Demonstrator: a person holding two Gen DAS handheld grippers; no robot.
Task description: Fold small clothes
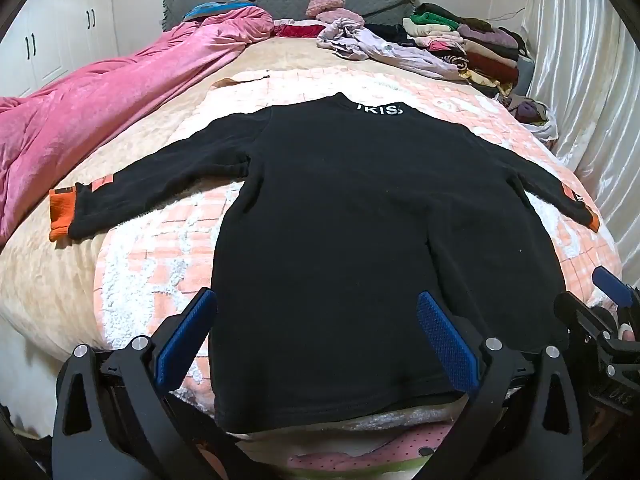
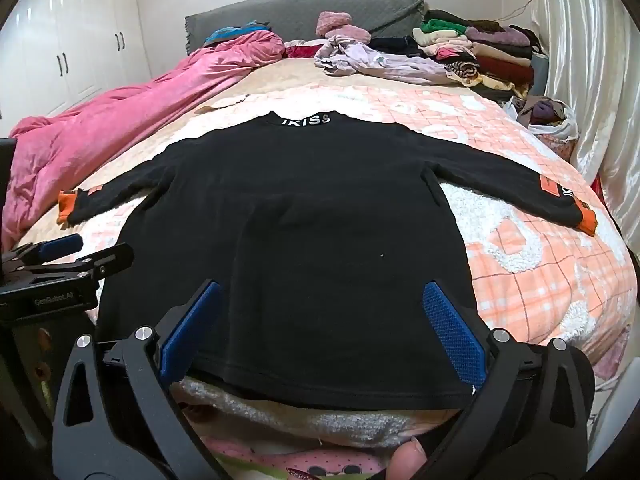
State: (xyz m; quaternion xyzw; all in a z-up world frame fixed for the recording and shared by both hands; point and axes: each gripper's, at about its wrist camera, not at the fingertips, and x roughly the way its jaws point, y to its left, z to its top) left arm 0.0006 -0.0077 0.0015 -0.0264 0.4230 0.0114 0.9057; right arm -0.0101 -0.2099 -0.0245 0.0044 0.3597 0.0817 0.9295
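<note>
Item: black top, spread flat on the checked blanket on the bed, sleeves out, hem nearest. Left gripper and right gripper: both wide, holding nothing, over the hem. Step: likely pre-fold. Next: probably grasp a sleeve or side edge.

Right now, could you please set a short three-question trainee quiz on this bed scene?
1. True or false: the black shirt lies spread flat, both sleeves out.
2. What colour are its cuffs? A green, B orange, C white.
3. Fill in: both the left gripper and the right gripper are ____, holding nothing.

Key: 1 true; 2 B; 3 open.
</note>
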